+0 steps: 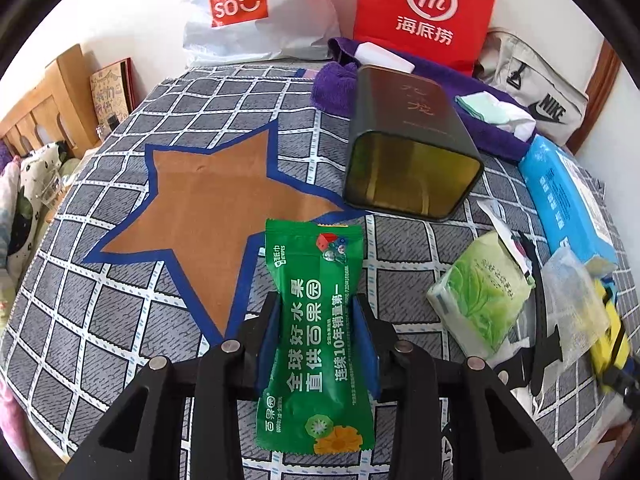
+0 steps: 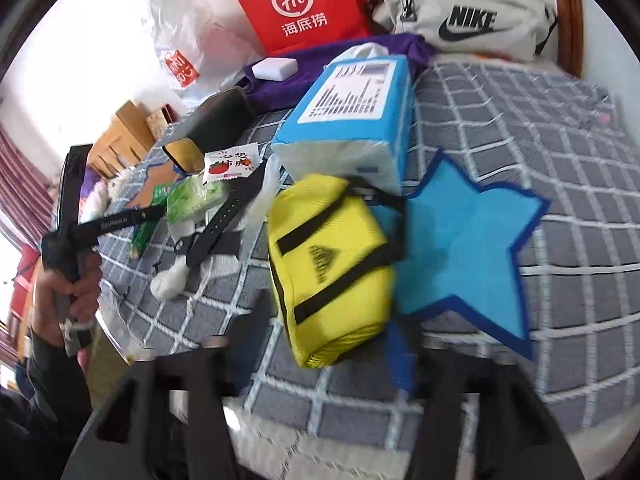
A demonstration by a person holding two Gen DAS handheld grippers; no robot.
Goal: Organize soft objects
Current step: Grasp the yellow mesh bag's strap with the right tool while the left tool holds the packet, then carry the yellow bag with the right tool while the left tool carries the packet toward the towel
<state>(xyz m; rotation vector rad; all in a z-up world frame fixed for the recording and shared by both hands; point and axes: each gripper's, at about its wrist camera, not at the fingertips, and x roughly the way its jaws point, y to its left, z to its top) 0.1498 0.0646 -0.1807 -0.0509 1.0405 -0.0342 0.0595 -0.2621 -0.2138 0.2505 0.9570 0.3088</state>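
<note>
My left gripper [image 1: 318, 340] is shut on a green wet-wipe packet [image 1: 316, 264]; its blue pads pinch the packet's middle, just off the lower right point of a brown star patch [image 1: 212, 208]. In the right wrist view a yellow pouch with black straps [image 2: 328, 256] lies on the checked cloth, its right side over the edge of a blue star patch [image 2: 468, 248]. The pouch sits between the wide-apart fingers of my right gripper [image 2: 332, 340], which is open, and the blurred blue pad [image 2: 400, 360] stands clear of it. A hand [image 2: 64, 292] holds the left gripper at that view's far left.
A dark tin [image 1: 412, 148] lies on its side, mouth toward me. A green tissue pack [image 1: 480, 296], a blue wipes pack [image 1: 564, 200] and a black watch strap [image 2: 224, 216] crowd the middle. A red paper bag [image 1: 424, 12], purple towel [image 1: 336, 88] and Nike pouch [image 2: 464, 16] line the back.
</note>
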